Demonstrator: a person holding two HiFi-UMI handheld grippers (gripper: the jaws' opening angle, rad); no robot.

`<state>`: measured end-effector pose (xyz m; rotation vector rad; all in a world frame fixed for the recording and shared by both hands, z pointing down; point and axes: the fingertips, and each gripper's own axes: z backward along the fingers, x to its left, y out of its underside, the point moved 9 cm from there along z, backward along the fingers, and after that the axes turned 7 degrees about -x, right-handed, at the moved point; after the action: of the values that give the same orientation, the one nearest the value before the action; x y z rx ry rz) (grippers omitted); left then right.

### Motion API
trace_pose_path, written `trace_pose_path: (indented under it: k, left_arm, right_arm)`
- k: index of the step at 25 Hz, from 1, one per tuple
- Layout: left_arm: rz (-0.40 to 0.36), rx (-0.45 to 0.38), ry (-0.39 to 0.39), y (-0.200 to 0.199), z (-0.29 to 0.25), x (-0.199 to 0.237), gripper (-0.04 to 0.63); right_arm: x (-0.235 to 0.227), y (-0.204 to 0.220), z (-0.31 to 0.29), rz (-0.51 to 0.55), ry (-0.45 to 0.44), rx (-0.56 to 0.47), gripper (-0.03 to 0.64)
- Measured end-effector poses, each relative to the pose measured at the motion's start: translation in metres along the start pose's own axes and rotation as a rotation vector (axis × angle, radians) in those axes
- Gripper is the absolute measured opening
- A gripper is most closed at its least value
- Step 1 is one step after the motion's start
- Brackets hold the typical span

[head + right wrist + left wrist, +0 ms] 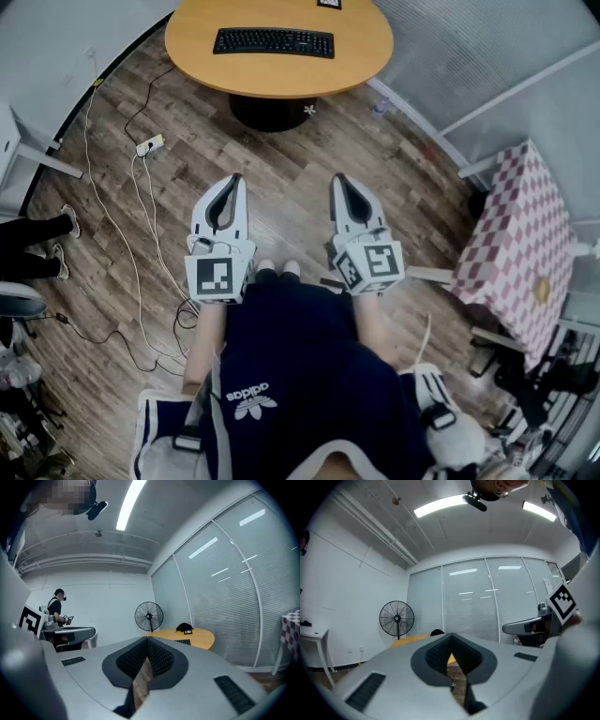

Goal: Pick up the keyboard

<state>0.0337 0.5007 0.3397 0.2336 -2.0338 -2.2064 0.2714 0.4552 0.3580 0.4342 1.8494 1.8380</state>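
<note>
A black keyboard (273, 42) lies on the round wooden table (366, 47) at the top of the head view. In the right gripper view its edge shows as a dark strip, the keyboard (183, 642), on the table (199, 637). My left gripper (232, 183) and right gripper (341, 183) are held side by side over the wooden floor, well short of the table, both pointing toward it. Both are shut with nothing between the jaws. In the left gripper view the gripper (451, 645) hides most of the table (410, 641).
A pedestal fan (396, 618) stands beyond the table. White cables and a power strip (150, 144) trail over the floor at left. A checked-cloth table (525, 244) stands at right. A person (55, 606) stands by a desk at the far left of the right gripper view.
</note>
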Motion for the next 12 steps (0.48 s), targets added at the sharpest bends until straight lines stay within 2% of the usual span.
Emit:
trace_pose_path:
  k: [12]
  left_arm:
    - [-0.012,-0.011,0.015,0.0,-0.006,0.014,0.005]
  right_arm:
    - [0.008,0.002,-0.014,0.008,0.001,0.013,0.005]
